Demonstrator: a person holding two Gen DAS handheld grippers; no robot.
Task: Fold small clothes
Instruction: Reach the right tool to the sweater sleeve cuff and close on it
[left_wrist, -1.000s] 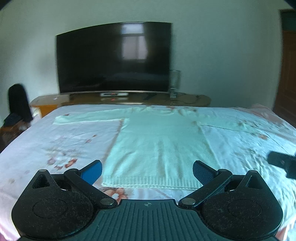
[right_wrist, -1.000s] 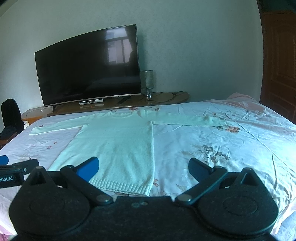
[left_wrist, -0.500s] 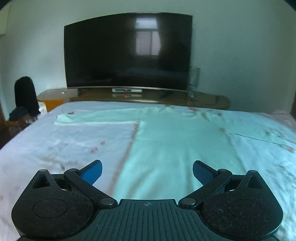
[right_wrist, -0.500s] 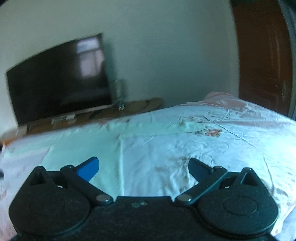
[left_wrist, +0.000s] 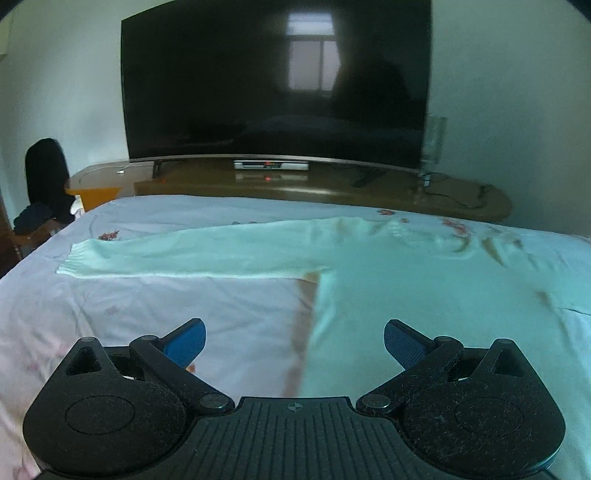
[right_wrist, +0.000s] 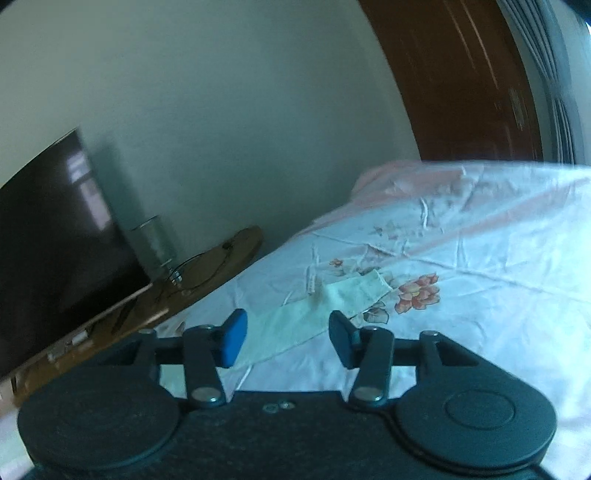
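Note:
A pale mint sweater (left_wrist: 406, 280) lies flat on the flowered bedsheet (left_wrist: 147, 314), its left sleeve (left_wrist: 184, 254) stretched out to the left. My left gripper (left_wrist: 293, 341) hovers open over the sweater's left side edge, below the armpit, with nothing between its fingers. In the right wrist view the sweater's right sleeve (right_wrist: 317, 314) lies on the sheet, cuff toward the right. My right gripper (right_wrist: 288, 338) is tilted above that sleeve with its jaws closing; the sleeve shows in the gap beyond them, and the pads press on nothing.
A large dark TV (left_wrist: 277, 81) stands on a low wooden stand (left_wrist: 295, 184) past the bed's far edge, with a glass vase (left_wrist: 432, 147) at its right. A dark chair (left_wrist: 48, 177) sits far left. A brown wooden door (right_wrist: 461, 74) is at the right.
Both grippers moved forward over the bed, the left toward the sweater's left side, the right rolling and swinging to the right sleeve. The right gripper's jaws narrowed.

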